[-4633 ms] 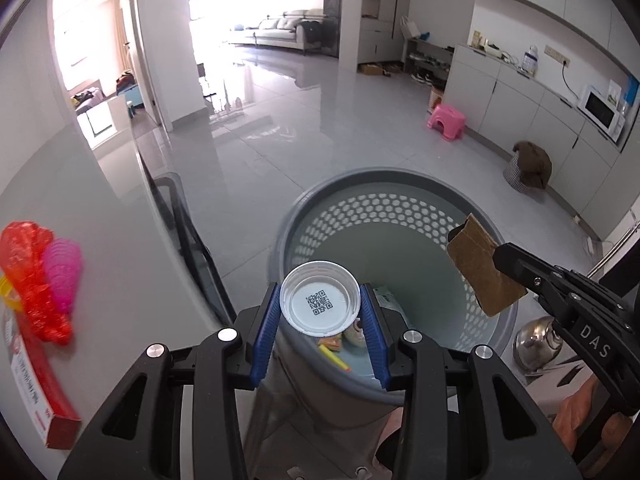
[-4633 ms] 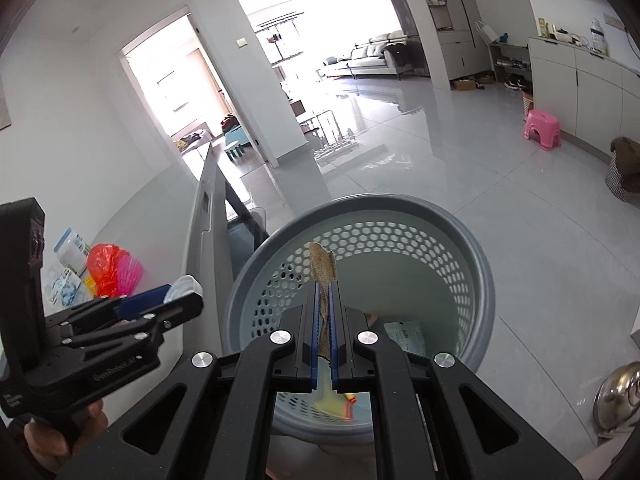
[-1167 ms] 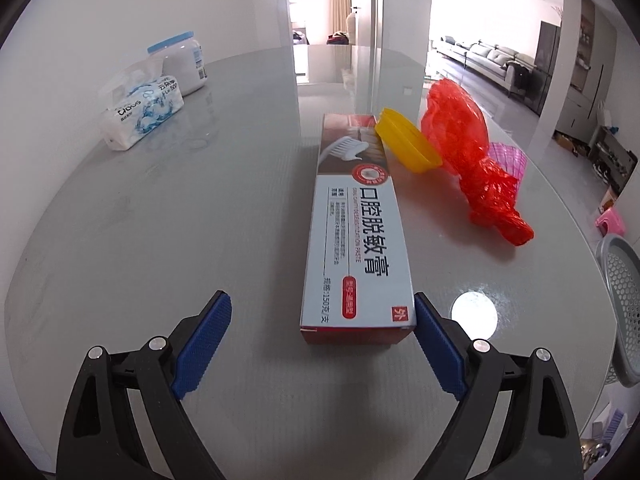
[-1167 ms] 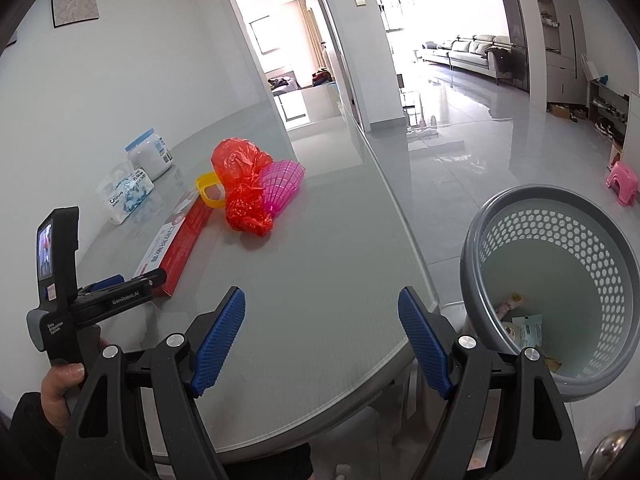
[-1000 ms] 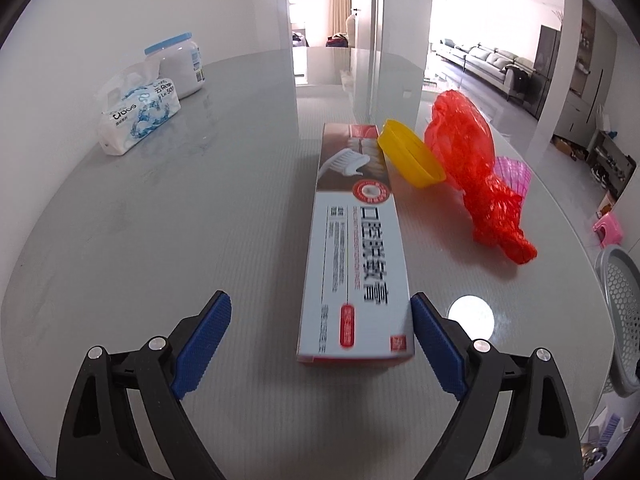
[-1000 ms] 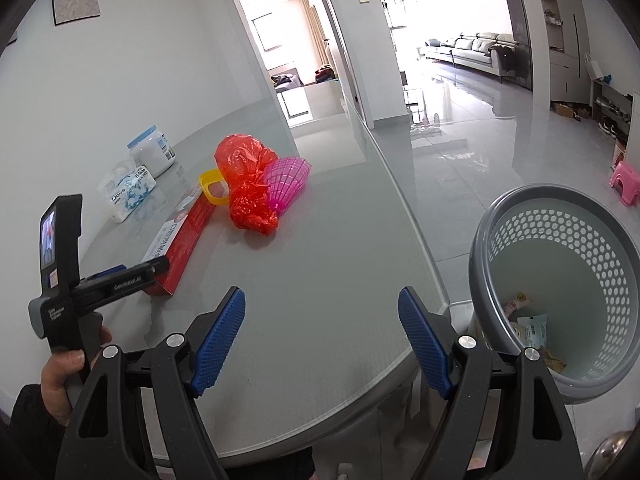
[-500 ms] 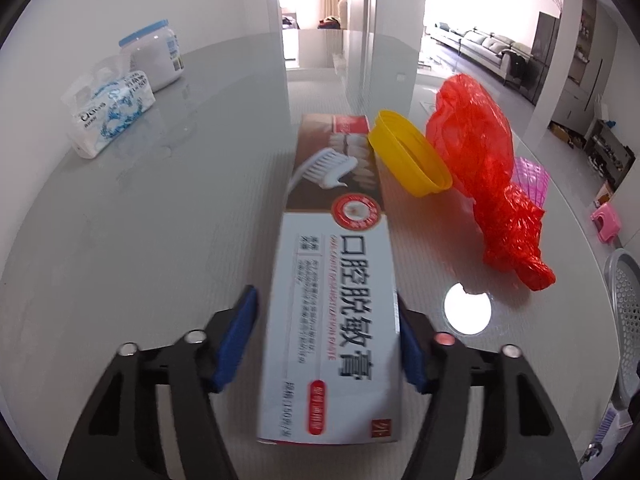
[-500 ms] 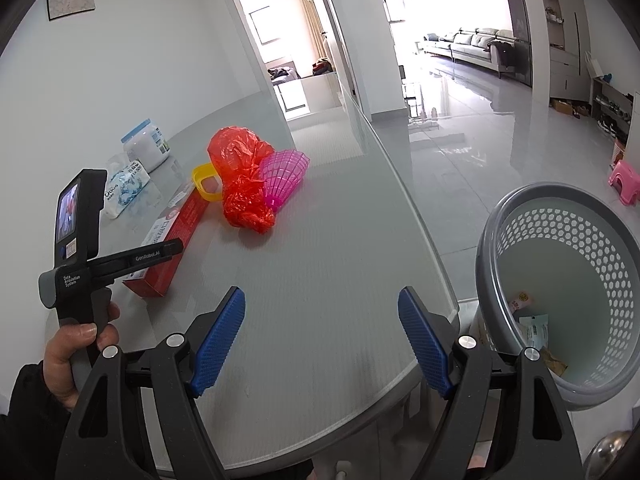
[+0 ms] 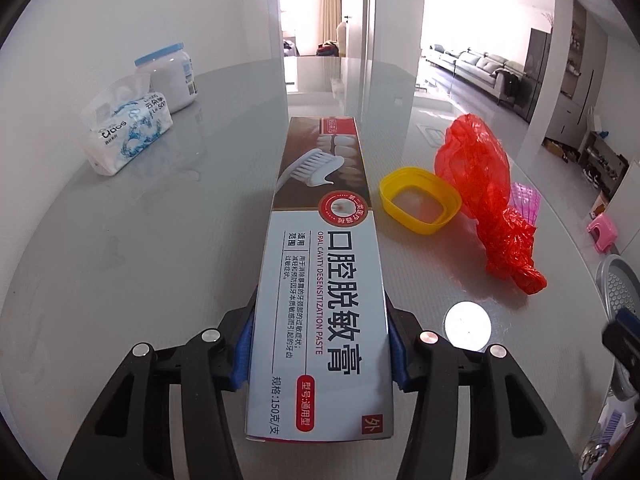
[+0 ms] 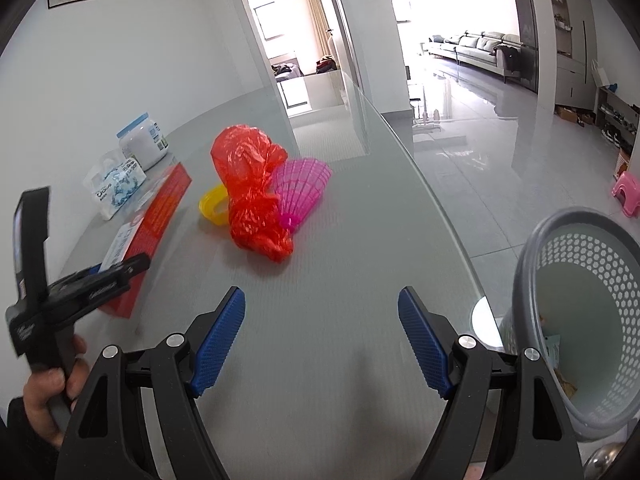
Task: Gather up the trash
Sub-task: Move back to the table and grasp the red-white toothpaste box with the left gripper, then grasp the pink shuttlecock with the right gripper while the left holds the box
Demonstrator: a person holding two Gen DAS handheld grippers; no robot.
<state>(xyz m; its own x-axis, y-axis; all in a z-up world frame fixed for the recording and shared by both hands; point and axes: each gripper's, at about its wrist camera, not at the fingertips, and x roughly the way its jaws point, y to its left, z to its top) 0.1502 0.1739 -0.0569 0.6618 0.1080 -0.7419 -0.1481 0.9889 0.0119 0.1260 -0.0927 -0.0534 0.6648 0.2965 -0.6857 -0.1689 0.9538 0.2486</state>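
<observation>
My left gripper (image 9: 320,348) is shut on the near end of a long toothpaste box (image 9: 324,264), which lies lengthwise on the grey glass table (image 9: 140,240). The box (image 10: 150,220) and left gripper (image 10: 120,270) also show at the left of the right wrist view. My right gripper (image 10: 320,340) is open and empty above the table's near part. A red plastic bag (image 10: 252,192), a yellow lid (image 10: 214,204) and a pink mesh piece (image 10: 302,188) lie beyond it. The grey perforated bin (image 10: 580,320) stands off the table's right edge with some trash inside.
A tissue pack (image 9: 128,128) and a white jar with a blue lid (image 9: 168,76) stand at the table's far left by the wall. The table edge (image 10: 440,208) curves along the right, with tiled floor and a pink stool (image 10: 626,192) beyond.
My left gripper moved forward over the toothpaste box and closed on its near end. The right gripper stayed open and drifted slightly closer to the table.
</observation>
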